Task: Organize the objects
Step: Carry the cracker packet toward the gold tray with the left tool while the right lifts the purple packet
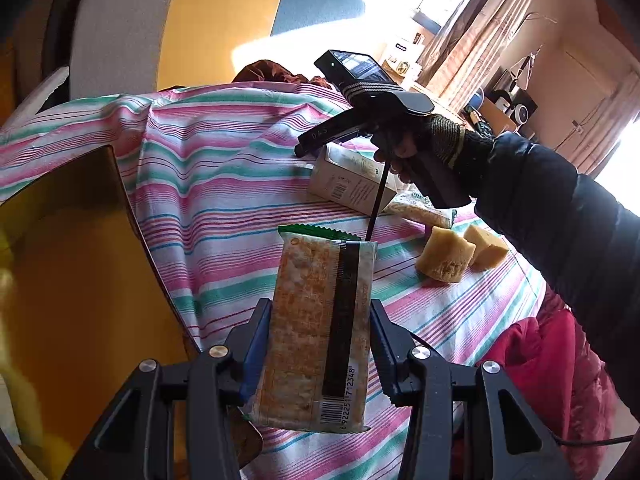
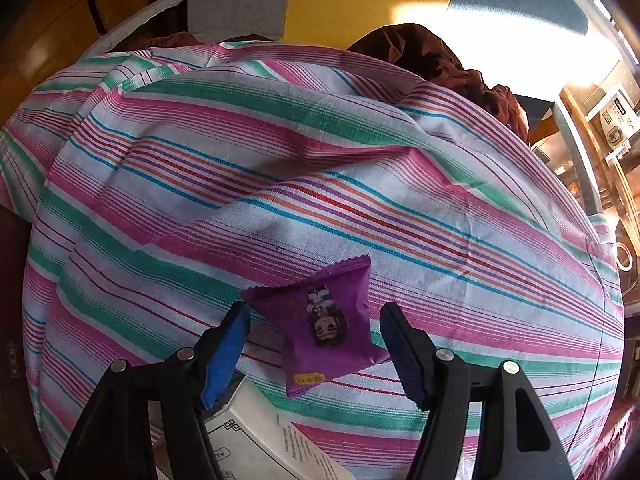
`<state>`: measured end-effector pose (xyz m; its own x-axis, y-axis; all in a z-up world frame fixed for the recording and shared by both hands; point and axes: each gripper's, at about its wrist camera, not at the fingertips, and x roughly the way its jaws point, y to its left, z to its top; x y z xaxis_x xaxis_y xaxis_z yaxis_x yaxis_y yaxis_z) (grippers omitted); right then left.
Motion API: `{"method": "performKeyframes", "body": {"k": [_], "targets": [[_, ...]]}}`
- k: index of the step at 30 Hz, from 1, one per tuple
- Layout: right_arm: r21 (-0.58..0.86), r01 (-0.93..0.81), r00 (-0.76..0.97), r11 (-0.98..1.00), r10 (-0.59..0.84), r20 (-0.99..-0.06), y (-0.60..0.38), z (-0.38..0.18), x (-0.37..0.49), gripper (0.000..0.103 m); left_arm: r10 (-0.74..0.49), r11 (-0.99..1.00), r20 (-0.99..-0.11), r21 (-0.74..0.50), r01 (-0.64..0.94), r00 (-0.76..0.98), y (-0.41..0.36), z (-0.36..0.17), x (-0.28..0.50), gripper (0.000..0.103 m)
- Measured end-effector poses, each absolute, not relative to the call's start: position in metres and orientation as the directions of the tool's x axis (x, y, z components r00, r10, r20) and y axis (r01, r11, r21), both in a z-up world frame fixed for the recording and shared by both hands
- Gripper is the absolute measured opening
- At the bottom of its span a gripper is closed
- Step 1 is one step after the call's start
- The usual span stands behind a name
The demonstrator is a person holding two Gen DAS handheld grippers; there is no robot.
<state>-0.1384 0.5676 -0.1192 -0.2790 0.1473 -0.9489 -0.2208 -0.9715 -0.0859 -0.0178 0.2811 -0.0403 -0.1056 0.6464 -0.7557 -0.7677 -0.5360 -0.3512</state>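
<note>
The left tongs [image 1: 318,344] pinch one cracker pack [image 1: 316,336], lifted over the near edge of the desk [image 1: 224,184]. The right tongs [image 2: 316,346] stand spread around one purple packet [image 2: 326,326], with gaps on both sides. The packet lies flat on the striped cloth [image 2: 280,152], near the middle.

Only the left view shows two sponges [image 1: 460,254] near the right edge, one more pack [image 1: 420,208], a gloved hand [image 1: 432,148] and a yellow box [image 1: 72,272]. Both views show one white box [image 1: 352,178]. Only the right view shows the packet.
</note>
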Motion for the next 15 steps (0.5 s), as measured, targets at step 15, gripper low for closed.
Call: {"method": "performKeyframes", "body": {"k": [15], "targets": [[0.068, -0.299, -0.518, -0.952, 0.102, -0.85, 0.512, -0.035, -0.107, 0.03, 0.633, -0.631, -0.739, -0.317, -0.708, -0.233, 0.222, -0.016, -0.021, 0.047]]}}
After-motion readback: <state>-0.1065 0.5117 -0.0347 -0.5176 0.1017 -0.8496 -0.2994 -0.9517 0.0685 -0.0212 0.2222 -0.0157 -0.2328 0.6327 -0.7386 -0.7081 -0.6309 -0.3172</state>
